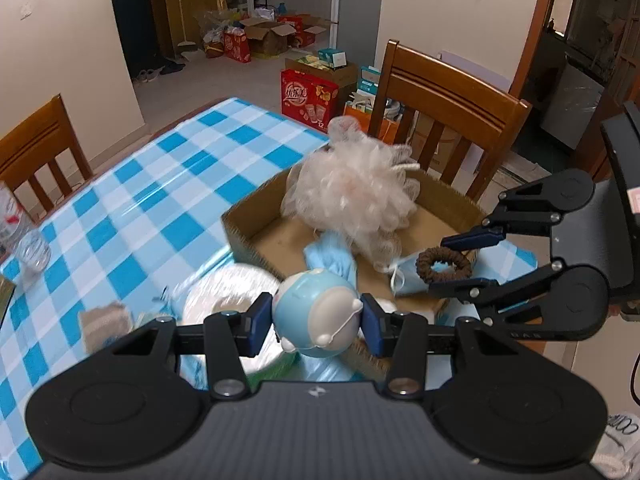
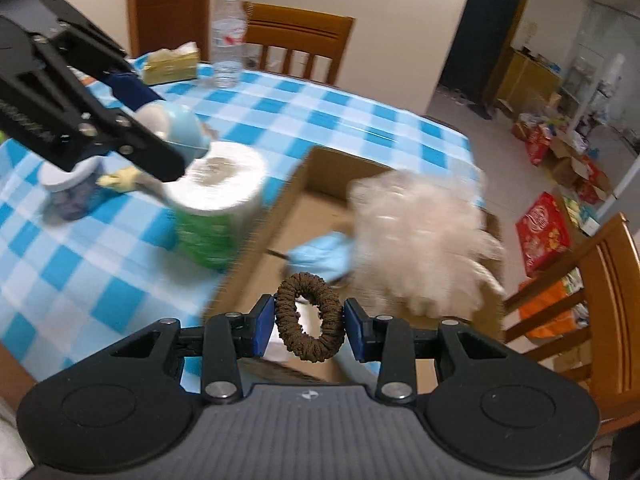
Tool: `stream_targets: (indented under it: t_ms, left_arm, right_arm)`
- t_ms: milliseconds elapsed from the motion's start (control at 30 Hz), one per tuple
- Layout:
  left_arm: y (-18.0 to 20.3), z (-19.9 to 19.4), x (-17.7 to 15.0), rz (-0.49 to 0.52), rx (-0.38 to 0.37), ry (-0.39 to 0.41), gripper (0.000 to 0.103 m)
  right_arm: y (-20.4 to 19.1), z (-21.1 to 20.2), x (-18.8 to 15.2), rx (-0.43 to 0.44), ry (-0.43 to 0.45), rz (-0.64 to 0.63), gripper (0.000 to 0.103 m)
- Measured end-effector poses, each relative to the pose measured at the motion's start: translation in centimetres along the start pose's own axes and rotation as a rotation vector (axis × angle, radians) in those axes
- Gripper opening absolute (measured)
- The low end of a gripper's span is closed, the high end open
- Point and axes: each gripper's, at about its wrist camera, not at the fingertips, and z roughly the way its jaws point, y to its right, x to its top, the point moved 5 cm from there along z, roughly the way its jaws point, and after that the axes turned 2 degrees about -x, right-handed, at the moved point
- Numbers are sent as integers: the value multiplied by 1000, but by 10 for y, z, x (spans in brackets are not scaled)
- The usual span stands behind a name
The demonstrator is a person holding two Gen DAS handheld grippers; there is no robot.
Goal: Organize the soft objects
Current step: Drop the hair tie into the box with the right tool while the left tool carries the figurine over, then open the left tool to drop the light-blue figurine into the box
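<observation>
- Left gripper [image 1: 317,322]: clamped on a blue-and-white toy [image 1: 318,312], bottom centre of the left view. Pads press both sides, toy is off the table.
- Right gripper [image 2: 309,322]: closed on a brown scrunchie [image 2: 310,316], bottom centre of the right view. Ring stands upright between the pads.
- Box [image 1: 256,216]: open cardboard, centre-right of the left view, on the blue check table [image 1: 120,216]. Already holds a white mesh pouf [image 1: 352,196], a blue cloth [image 1: 332,258] and a face mask [image 1: 404,280].
- Step, as I read it: both items picked, carrying to the box. Scrunchie looks to be over the box's near edge; toy sits just short of the rim, over a paper roll [image 2: 218,184].
- Next: bring each over bare box floor, lower, then open. Toy needs to clear the roll and rim first.
- Risk: pouf fills the far half, so drop in the near half. Background blur, so exact clearances unclear.
</observation>
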Motion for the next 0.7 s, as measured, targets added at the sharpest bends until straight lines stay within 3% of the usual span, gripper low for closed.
stream_targets:
  t_ms: [300,333,367,433,700]
  left_arm:
    - [11,38,35,-3,4,4,46]
    - [11,41,38,-3,5,3,46]
    - [11,45,41,-3,5,3,46]
    - [9,53,48,-6,9,2,46]
    - [-3,84,66,-42,35,-15,46]
  right_arm:
    - [60,20,-8,-81,-13,45,46]
    - [65,21,-10,-83,-10,58,54]
    - [68,23,-11,-78,-8,73,69]
    - [74,23,-13,-64,3,110,78]
    - [68,17,-20,-32,-8,113,89]
